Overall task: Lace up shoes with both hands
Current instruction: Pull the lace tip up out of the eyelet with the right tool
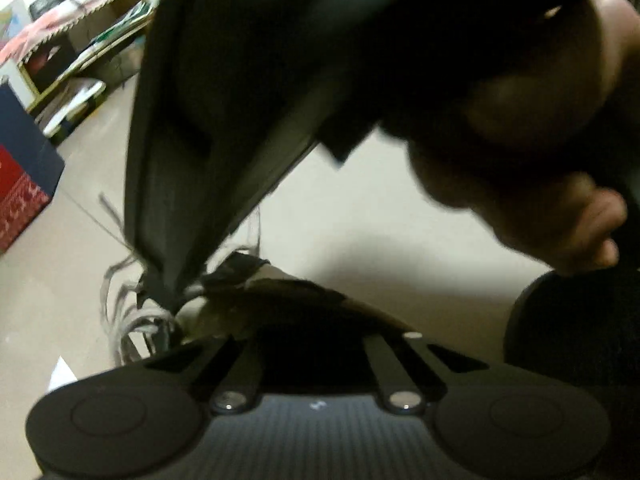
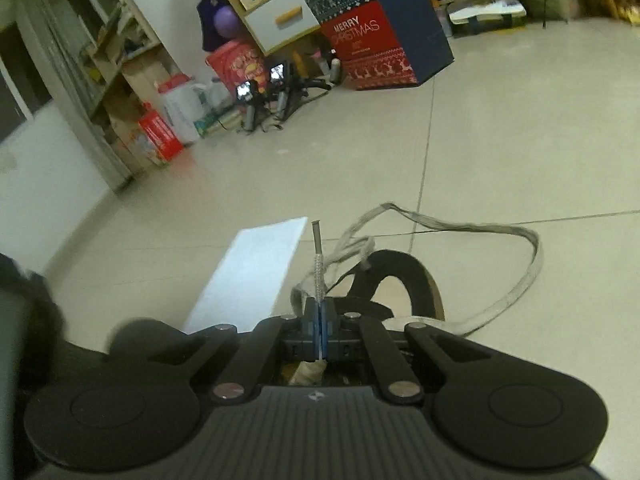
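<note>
**Fingers clamped on the lace tip, threading still to do**

The fingers of the right gripper (image 2: 321, 320) are clenched on the shoelace (image 2: 520, 280), its stiff aglet (image 2: 317, 236) sticking straight out beyond them. The left gripper's own fingers cannot be seen in the left wrist view, where a big dark shape and the person's hand (image 1: 560, 184) fill the upper frame; going by how the gripper sits, they seem pressed together, and I cannot tell whether anything is pinched between them.

The shoe (image 2: 400, 280), dark with a tan lining, lies on the tiled floor (image 2: 500, 140) just beyond the right gripper, with a white sheet of paper (image 2: 252, 276) beside it on the left. Most of the grey lace trails loose in a wide loop on the floor to the right of the shoe, with more strands bunched at its throat. By that slack, lacing looks early: the tip is in hand, but eyelets remain to be threaded and the lace tightened.
</note>
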Tool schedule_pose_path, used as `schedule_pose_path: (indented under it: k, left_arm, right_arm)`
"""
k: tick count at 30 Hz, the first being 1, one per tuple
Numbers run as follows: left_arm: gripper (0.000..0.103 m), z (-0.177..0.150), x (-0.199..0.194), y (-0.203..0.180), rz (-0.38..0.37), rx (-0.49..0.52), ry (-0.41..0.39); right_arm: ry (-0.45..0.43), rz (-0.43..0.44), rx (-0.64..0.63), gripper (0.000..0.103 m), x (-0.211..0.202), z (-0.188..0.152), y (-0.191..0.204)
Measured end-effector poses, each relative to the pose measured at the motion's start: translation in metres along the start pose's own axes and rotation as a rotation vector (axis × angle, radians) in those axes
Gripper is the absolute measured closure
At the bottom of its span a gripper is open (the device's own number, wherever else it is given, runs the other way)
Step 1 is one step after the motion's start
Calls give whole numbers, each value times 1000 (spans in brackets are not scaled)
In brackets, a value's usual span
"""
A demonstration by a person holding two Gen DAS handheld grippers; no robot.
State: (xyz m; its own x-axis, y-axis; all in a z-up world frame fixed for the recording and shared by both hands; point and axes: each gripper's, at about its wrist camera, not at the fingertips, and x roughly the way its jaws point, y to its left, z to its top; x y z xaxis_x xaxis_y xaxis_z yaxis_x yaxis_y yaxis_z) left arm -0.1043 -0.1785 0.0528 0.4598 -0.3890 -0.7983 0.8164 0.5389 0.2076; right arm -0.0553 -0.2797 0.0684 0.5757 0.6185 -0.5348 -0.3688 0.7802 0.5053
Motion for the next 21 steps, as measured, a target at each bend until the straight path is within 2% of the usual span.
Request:
schedule_pose_path:
  k: [7, 11, 15, 18, 21]
  left_arm:
    - [103, -4, -2, 2, -6, -59, -6]
    - [103, -5, -2, 2, -5, -57, -9]
    - [103, -1, 2, 6, -4, -53, -9]
    - [103, 0, 5, 9, -2, -47, -13]
    - [103, -1, 3, 8, -3, -48, -14]
  right_arm:
    - [-95, 215, 125, 100, -34, 13, -5]
    - [-275, 325, 158, 100, -92, 46, 15]
    - [-508, 356, 90, 100, -161, 97, 40]
    - [-657, 359, 19, 101, -201, 122, 56]
    - [-705, 380, -3, 101, -214, 128, 62]
